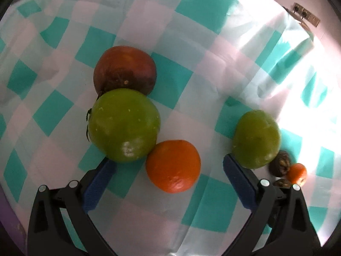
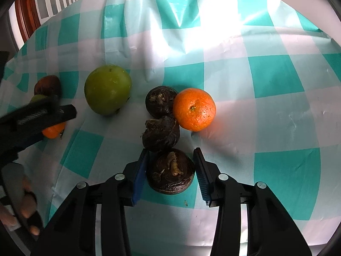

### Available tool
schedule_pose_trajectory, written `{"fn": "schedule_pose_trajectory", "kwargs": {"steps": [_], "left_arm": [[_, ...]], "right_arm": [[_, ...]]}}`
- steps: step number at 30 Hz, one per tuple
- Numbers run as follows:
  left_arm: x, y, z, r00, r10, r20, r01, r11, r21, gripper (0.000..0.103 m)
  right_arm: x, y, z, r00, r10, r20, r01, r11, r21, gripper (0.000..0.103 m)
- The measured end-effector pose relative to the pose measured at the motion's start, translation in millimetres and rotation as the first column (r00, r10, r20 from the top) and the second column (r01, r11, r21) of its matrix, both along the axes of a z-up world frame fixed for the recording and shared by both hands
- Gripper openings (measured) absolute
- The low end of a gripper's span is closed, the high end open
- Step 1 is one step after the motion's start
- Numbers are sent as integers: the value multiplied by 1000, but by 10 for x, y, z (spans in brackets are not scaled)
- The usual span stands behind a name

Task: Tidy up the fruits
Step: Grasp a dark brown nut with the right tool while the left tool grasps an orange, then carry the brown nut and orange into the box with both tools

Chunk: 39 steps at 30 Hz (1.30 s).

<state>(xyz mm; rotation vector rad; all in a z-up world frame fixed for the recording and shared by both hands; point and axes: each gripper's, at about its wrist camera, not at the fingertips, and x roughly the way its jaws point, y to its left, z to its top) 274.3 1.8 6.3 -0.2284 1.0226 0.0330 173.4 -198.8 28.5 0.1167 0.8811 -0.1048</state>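
In the left wrist view a dark red fruit (image 1: pixel 125 69), a green fruit (image 1: pixel 124 125) and an orange (image 1: pixel 173 166) touch in a row. My left gripper (image 1: pixel 168 162) is open, with the orange between its fingers. A second green fruit (image 1: pixel 256 139) lies right, beside dark water chestnuts (image 1: pixel 280 163) and a small orange (image 1: pixel 297 173). In the right wrist view my right gripper (image 2: pixel 170 160) is open around the nearest of three water chestnuts (image 2: pixel 171 171). Two more chestnuts (image 2: pixel 161 133) (image 2: pixel 160 101), an orange (image 2: pixel 194 109) and the green fruit (image 2: pixel 107 89) lie beyond.
A teal and white checked plastic cloth (image 1: pixel 191 10) covers the table. The left gripper's body (image 2: pixel 32 119) and the person's hand (image 2: pixel 25 209) show at the left of the right wrist view. A wall socket (image 1: pixel 307 15) and furniture (image 2: pixel 27 6) lie past the table's edges.
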Motion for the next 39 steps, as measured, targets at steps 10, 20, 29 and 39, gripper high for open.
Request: {"fn": "schedule_pose_trajectory", "kwargs": {"steps": [10,20,29,39], "left_arm": [[-399,-16,25,982,-183,51,184,983,-16,42],[-857,-36,103,968,-246,54,246,969,9,42],[-2056,-179,250,965,-261,29,261,965,27,42],[-3521,-80,912,971,-222,88,221,975,21,42]], "right_arm": [[-350,-151,46,1000,-18,-8,18,999,31,42],[-1073,-11,140,1000,22,-13,-22,999,50,42],[-1946,90,453,991,129,19,-130,990,53,42],[-2901,-95,1092,967,222,129,-226,974,23,42]]}}
